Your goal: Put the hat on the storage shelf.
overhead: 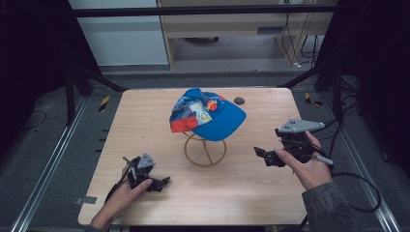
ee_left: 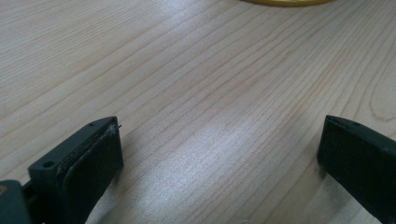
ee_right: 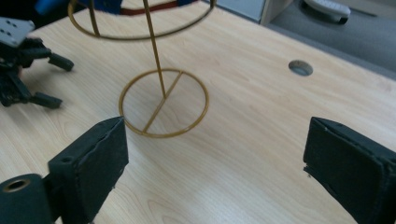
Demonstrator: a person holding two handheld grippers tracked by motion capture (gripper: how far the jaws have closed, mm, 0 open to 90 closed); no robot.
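the blue baseball cap with a red band and colourful patches [overhead: 208, 113] sat on the gold wire hat stand [overhead: 205, 150] at the middle of the pale wooden table [overhead: 145, 121]. the left gripper [overhead: 162, 182] and right gripper [overhead: 263, 155] each had jaws wide apart, holding nothing, well apart from the cap. judging by this, either the cap had been placed or removal had not begun.

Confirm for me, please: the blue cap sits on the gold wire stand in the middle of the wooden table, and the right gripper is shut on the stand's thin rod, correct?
Not quite. The right gripper is open and holds nothing; the right gripper view shows its jaws wide apart, short of the gold wire stand. The blue cap does sit on that stand, mid wooden table.
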